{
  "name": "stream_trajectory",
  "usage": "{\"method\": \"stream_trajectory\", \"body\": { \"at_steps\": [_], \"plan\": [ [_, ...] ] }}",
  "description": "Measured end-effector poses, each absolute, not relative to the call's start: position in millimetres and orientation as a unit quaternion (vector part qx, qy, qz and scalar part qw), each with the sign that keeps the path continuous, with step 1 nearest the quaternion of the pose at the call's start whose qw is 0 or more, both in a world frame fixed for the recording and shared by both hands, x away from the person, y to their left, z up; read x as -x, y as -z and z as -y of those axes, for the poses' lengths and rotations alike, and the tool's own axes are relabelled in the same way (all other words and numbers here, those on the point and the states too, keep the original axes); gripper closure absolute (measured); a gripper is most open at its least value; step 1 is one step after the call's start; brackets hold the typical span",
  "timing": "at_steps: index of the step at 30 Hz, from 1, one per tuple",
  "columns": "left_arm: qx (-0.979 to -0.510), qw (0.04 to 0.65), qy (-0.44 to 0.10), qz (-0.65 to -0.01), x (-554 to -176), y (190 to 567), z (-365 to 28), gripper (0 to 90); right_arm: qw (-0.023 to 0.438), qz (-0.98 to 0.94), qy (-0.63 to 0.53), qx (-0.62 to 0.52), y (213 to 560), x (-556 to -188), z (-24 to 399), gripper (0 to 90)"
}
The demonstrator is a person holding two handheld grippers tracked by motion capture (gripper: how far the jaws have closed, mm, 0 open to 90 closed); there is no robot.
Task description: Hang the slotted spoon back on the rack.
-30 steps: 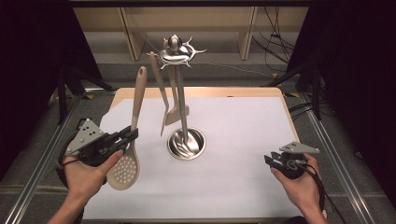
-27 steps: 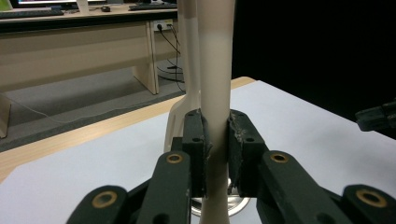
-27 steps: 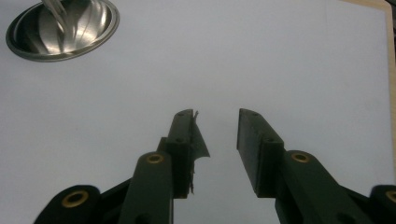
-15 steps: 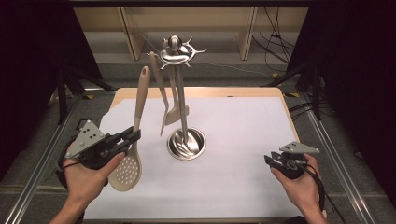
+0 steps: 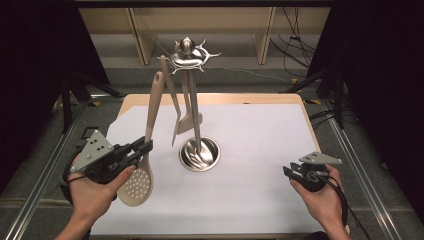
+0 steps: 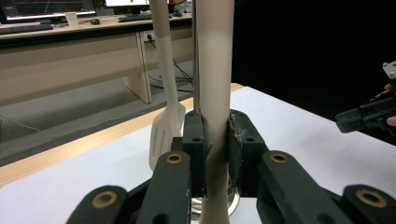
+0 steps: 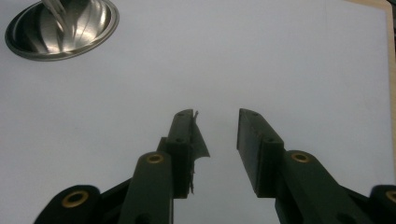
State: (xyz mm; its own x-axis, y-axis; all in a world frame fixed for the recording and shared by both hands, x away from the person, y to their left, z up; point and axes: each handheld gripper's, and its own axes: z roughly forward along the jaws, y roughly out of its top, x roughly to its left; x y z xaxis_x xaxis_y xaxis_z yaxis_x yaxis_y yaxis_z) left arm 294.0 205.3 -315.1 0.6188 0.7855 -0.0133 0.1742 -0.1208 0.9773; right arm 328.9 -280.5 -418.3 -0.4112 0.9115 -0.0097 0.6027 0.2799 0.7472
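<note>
Gripping a beige slotted spoon (image 5: 141, 165) low on its handle, the left gripper (image 5: 143, 148) sits at the near left of the table, its two black jaws clamped on either side of the handle, as the left gripper view makes plain. The spoon stands nearly upright: its perforated bowl hangs below the jaws, close over the white sheet (image 5: 260, 150), and its long handle rises up and slightly away from the person. Just to the right of that handle stands a metal utensil stand (image 5: 197, 150), a round shiny base with a thin post topped by a ring of hooks (image 5: 189, 57). A beige slotted turner (image 5: 176, 100) already hangs from that ring, between the spoon handle and the post. The tip of the spoon handle lies lower than the hooks and to their left, so hanging it would probably call for a lift and a shift rightward. The left hand is much the nearer. Well apart at the near right, the right gripper (image 5: 289, 172) rests with jaws parted, holding nothing.
</note>
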Motion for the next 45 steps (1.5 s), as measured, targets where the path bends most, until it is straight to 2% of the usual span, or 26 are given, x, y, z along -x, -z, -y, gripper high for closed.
{"method": "stream_trajectory", "body": {
  "at_steps": [6, 7, 11, 14, 19, 27, 32, 35, 45],
  "plan": [
    [-0.703, 0.569, -0.273, -0.328, -296, 314, -202, 78.0, 0.233, -0.768, -0.344, -0.488, 419, -330, 281, 66.9],
    [-0.703, 0.569, -0.273, -0.327, -297, 314, -202, 77.9, 0.219, -0.764, -0.341, -0.501, 417, -328, 279, 66.9],
    [-0.704, 0.569, -0.274, -0.326, -298, 313, -200, 78.0, 0.231, -0.766, -0.346, -0.490, 419, -329, 280, 66.9],
    [-0.705, 0.566, -0.274, -0.327, -299, 313, -199, 78.0, 0.217, -0.765, -0.342, -0.500, 417, -328, 280, 66.9],
    [-0.708, 0.561, -0.276, -0.329, -302, 312, -198, 78.0, 0.229, -0.772, -0.337, -0.489, 416, -329, 282, 66.9],
    [-0.710, 0.557, -0.276, -0.332, -306, 312, -195, 78.0, 0.211, -0.764, -0.338, -0.507, 416, -327, 279, 66.9],
    [-0.711, 0.556, -0.275, -0.332, -307, 312, -194, 77.9, 0.212, -0.764, -0.339, -0.506, 416, -328, 280, 66.9],
    [-0.710, 0.556, -0.275, -0.333, -308, 312, -192, 77.9, 0.230, -0.770, -0.337, -0.490, 416, -329, 282, 66.9],
    [-0.713, 0.552, -0.271, -0.337, -315, 312, -186, 77.9, 0.230, -0.770, -0.337, -0.491, 415, -329, 283, 66.9]
  ]
}}
